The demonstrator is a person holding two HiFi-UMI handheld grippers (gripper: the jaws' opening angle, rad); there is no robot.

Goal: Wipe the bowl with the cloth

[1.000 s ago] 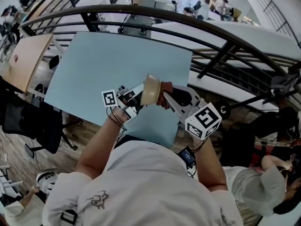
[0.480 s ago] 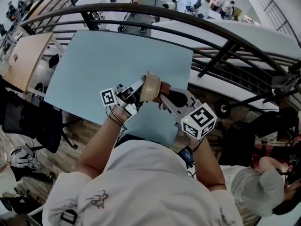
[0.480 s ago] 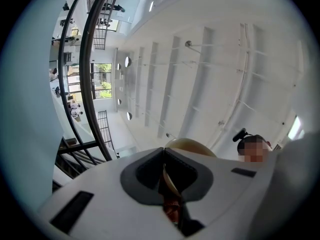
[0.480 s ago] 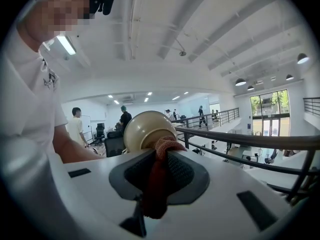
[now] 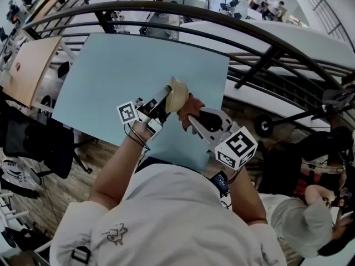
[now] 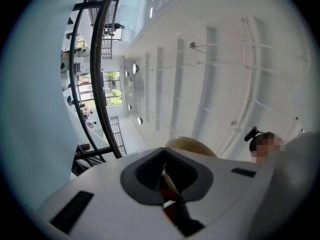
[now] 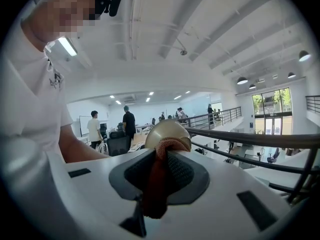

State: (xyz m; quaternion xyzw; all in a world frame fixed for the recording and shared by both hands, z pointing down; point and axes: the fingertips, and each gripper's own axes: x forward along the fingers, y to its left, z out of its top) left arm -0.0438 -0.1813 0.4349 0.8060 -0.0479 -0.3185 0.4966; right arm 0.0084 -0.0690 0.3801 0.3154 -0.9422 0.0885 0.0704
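Left tool clamped on the rim of the bowl, bowl held tilted in the air above the blue desk. Right tool clamped on the red-brown cloth, cloth up against the bowl

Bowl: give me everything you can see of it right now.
The bowl is small, tan and smooth, with a slight sheen; what it is made of can't be told. It is held in the air above the pale blue table, tipped on its side. The left gripper is shut on its rim. The reddish-brown cloth, pinched in the right gripper, presses against its rounded outside.
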